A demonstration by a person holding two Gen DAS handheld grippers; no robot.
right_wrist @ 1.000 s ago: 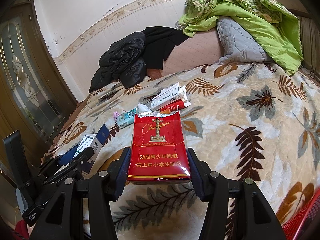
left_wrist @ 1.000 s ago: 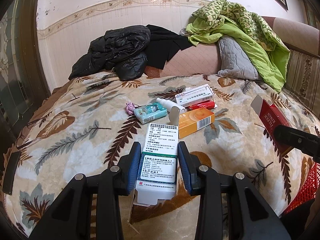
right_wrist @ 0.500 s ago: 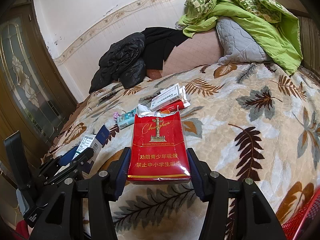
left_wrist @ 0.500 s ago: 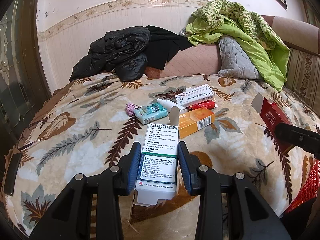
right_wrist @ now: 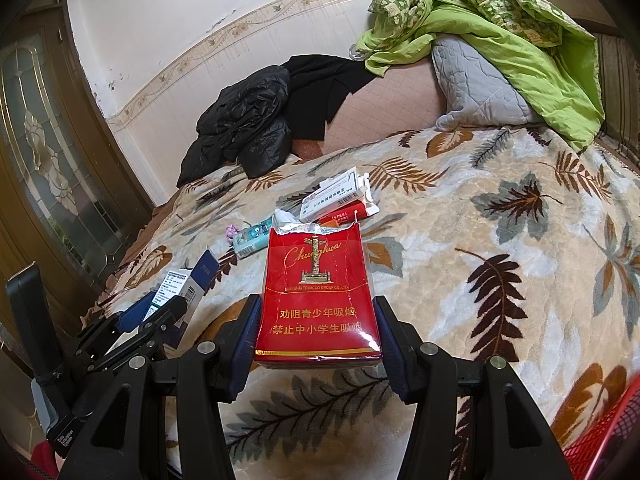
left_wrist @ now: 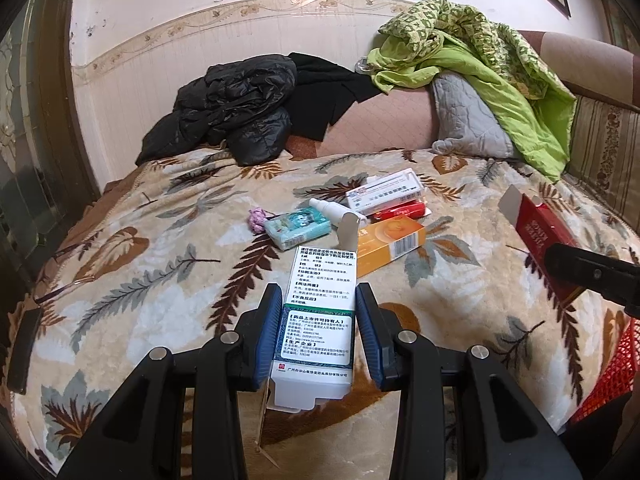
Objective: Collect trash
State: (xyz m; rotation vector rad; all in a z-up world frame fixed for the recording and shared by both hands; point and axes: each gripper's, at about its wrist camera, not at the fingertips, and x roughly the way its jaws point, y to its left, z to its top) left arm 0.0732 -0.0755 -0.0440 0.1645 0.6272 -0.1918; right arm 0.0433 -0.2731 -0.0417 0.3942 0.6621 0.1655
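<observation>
Left wrist: left claw (left_wrist: pixel 318 332) grips medicine box (left_wrist: pixel 320 312); right claw (right_wrist: pixel 318 344) grips cigarette pack (right_wrist: pixel 318 296) above littered blanket (left_wrist: pixel 140 280).

Both views evenly lit w/ soft daylight, no hard shadows. Slight glare on the red cigarette pack (right_wrist: pixel 318 300) wrap (lower right corner esp.). Strong fisheye bend: wall (left_wrist: pixel 240 20) border curves, black vignette at corners. Centre sharp, printed text readable; edges a bit soft.

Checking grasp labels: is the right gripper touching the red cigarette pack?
Touching. The right wrist view shows the right gripper with both pads pressed against the red cigarette pack sides.
</observation>
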